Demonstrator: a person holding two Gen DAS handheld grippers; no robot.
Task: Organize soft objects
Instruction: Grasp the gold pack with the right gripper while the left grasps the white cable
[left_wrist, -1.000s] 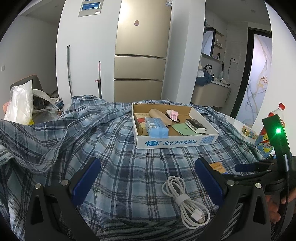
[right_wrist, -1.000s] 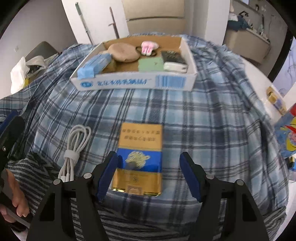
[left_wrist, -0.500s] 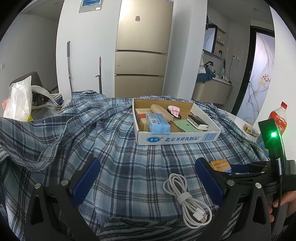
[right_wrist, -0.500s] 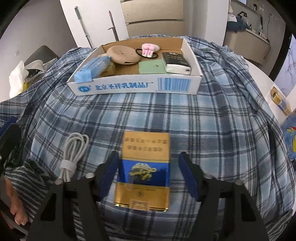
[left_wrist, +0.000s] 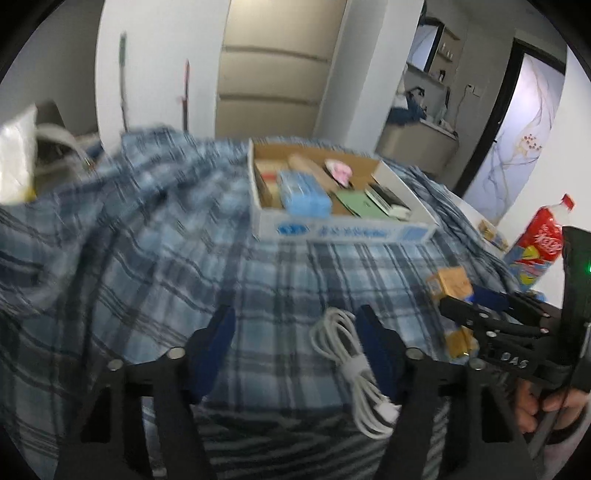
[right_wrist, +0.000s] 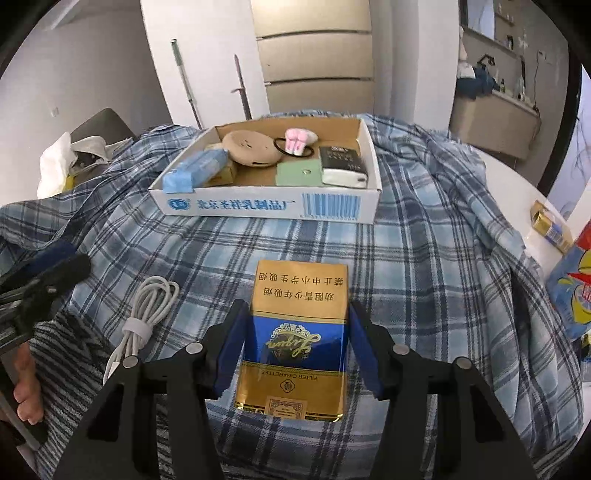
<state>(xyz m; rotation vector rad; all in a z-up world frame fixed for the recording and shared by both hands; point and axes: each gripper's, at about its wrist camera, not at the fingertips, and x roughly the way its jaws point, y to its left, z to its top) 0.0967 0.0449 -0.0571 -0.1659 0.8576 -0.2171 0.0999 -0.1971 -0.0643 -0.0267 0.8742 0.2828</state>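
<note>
A gold and blue cigarette pack (right_wrist: 299, 332) lies on the blue plaid cloth (right_wrist: 424, 258), with my right gripper (right_wrist: 297, 310) shut on it, one pad against each long side. Left of the pack lies a coiled white cable (right_wrist: 147, 314). In the left wrist view the cable (left_wrist: 343, 343) sits just inside the right pad of my left gripper (left_wrist: 295, 314). That gripper's jaws are closing and do not press the cable. Farther back stands an open cardboard box (right_wrist: 266, 206) holding a blue tissue pack (right_wrist: 199, 171), a tan pouch (right_wrist: 251, 147), a pink hair tie (right_wrist: 299, 138), a green wallet and a black device.
A red-labelled bottle (left_wrist: 539, 240) and a colourful bag (right_wrist: 569, 291) stand at the right edge. A small gold pack (right_wrist: 550, 225) rests on the bare white tabletop there. A chair with a white plastic bag (right_wrist: 55, 170) is at the left, and a fridge stands behind.
My left gripper's jaws have narrowed around the cable and its view has dipped down. My right gripper's pads have come in onto the cigarette pack.
</note>
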